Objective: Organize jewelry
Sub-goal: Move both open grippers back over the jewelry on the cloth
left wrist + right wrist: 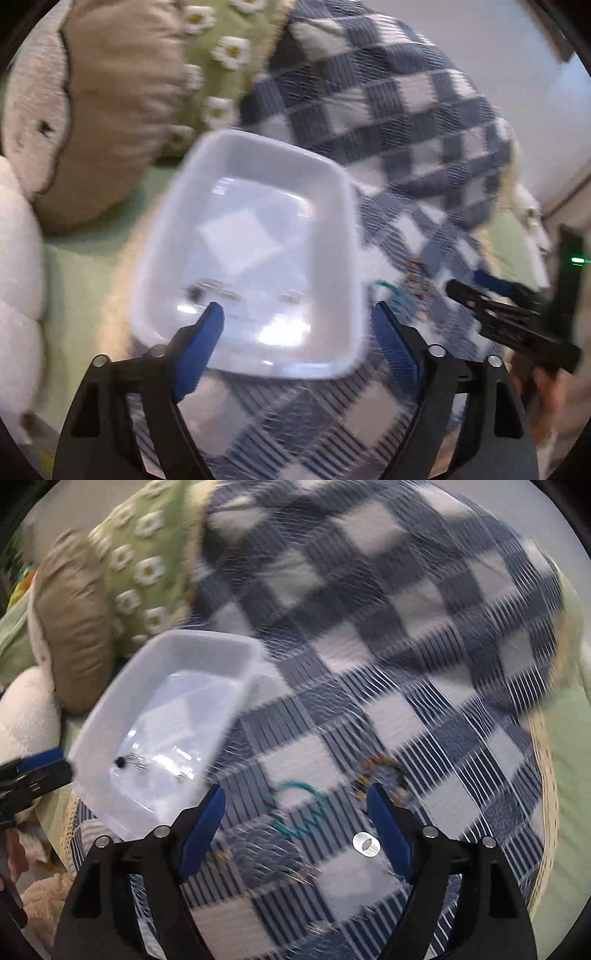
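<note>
A clear plastic tray (343, 258) (110, 716) lies on a blue-and-white checked blanket (388, 92) (369, 627). Small silvery jewelry with a dark bead (207, 290) (147, 764) lies inside it. On the blanket lie a teal cord necklace (303, 812) (388, 290), a brown beaded piece (380, 771) (413, 273) and a silver ring (366, 843). My left gripper (295, 325) is open and empty at the tray's near end. My right gripper (295, 808) is open and empty over the teal necklace; it shows in the left wrist view (480, 295). Both views are blurred.
A tan pillow (103, 110) (74, 620), a green daisy cushion (225, 55) (147, 554) and a white plush (18, 277) sit behind and left of the tray. A green sheet (81, 266) lies under the blanket.
</note>
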The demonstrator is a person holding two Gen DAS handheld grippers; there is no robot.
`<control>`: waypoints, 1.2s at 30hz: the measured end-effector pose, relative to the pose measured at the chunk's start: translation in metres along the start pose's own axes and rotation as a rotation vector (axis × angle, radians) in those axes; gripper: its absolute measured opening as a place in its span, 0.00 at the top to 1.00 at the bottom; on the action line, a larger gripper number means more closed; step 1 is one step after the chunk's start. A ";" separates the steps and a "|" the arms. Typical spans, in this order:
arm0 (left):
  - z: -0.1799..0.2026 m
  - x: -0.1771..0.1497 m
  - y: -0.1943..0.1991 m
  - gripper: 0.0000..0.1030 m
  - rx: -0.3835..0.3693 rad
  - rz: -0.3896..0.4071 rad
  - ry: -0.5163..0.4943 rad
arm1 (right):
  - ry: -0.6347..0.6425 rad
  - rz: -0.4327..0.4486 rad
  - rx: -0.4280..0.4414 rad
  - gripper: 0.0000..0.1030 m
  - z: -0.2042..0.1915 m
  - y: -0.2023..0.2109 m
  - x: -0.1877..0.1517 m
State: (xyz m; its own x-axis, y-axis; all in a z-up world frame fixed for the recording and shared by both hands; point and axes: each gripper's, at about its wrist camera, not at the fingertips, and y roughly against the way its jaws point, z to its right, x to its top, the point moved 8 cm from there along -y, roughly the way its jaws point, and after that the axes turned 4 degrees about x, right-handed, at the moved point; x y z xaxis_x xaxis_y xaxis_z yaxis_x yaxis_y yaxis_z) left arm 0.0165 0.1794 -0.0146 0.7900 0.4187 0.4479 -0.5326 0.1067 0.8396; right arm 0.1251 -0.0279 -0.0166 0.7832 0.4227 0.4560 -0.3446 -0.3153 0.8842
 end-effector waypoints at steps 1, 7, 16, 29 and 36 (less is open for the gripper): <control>0.008 -0.003 0.001 0.17 -0.010 0.002 -0.010 | -0.036 0.003 0.000 0.21 0.020 0.001 -0.006; 0.069 -0.045 -0.025 0.17 -0.064 -0.088 -0.106 | -0.162 -0.027 -0.034 0.21 0.085 -0.015 -0.035; 0.128 -0.111 -0.076 0.17 -0.059 -0.240 -0.220 | -0.235 -0.129 -0.007 0.21 0.106 -0.047 -0.061; 0.128 -0.112 -0.122 0.18 0.031 -0.304 -0.212 | -0.259 -0.175 0.050 0.21 0.096 -0.054 -0.077; 0.116 -0.109 -0.128 0.29 0.106 -0.282 -0.226 | -0.247 -0.175 0.066 0.21 0.090 -0.053 -0.076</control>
State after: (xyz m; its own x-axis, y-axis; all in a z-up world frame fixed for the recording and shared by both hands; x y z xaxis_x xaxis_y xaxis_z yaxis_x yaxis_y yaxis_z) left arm 0.0342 0.0161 -0.1354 0.9544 0.1752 0.2416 -0.2599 0.0905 0.9614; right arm 0.1305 -0.1203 -0.1078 0.9326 0.2584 0.2518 -0.1654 -0.3143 0.9348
